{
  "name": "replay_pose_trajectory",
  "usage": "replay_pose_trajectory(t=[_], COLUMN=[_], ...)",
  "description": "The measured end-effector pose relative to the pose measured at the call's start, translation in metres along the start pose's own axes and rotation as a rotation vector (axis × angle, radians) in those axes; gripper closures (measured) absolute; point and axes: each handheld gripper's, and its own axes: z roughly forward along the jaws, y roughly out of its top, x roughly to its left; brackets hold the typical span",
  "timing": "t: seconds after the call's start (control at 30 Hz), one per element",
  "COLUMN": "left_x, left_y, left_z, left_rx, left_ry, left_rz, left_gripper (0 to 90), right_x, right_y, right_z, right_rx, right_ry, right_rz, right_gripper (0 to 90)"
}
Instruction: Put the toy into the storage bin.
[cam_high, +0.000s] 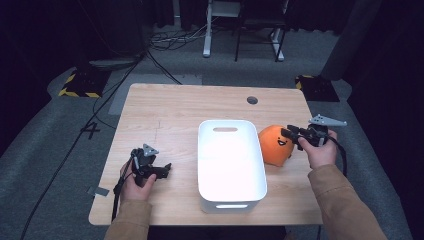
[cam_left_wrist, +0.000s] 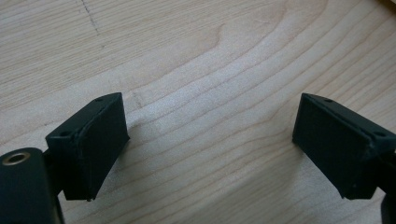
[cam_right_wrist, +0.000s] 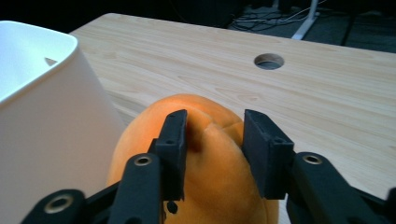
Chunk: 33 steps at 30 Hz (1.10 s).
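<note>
- Right gripper: jaws pinched into the top of the orange plush toy, pressing a fold of its soft fabric between them; the squeezed ridge suggests a firm hold, probably ready for lifting.
- Orange plush toy: rests on the wooden table, touching the right wall of the white plastic bin; its stitched face is turned towards the person. Its place just beside the bin makes a short transfer over the rim the likely intent.
- White plastic bin: upright at table centre, interior empty, handle slots at the near and far ends.
- Left gripper: jaws spread wide over bare wood, holding nothing; in the high view it lies left of the bin, apparently idle.
</note>
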Motion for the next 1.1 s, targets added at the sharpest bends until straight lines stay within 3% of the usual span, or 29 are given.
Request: replay_pose_trajectory(t=[0.1,0.23,0.53,0.7,1.1], left_x=[0.000,0.000,0.000,0.000,0.000], left_y=[0.000,0.000,0.001,0.001,0.001], left_z=[0.000,0.000,0.001,0.001,0.001], left_rx=[0.000,0.000,-0.002,-0.003,-0.005], left_ry=[0.000,-0.001,0.001,0.002,-0.004], left_rz=[0.000,-0.001,0.003,0.006,0.005], left_gripper=[10.5,10.5,10.3,10.3,10.1], right_x=[0.001,0.004,0.013,0.016,0.024], right_y=[0.001,0.006,0.025,0.039,0.064], right_z=[0.000,-0.006,-0.026,-0.042,-0.063], right_rx=[0.006,0.013,0.002,-0.020,-0.061], right_ry=[0.028,0.033,0.008,0.022,0.043], right_rz=[-0.011,-0.038,-0.139,-0.156,-0.196], right_gripper=[76.7,81.3,82.0,82.0,82.1])
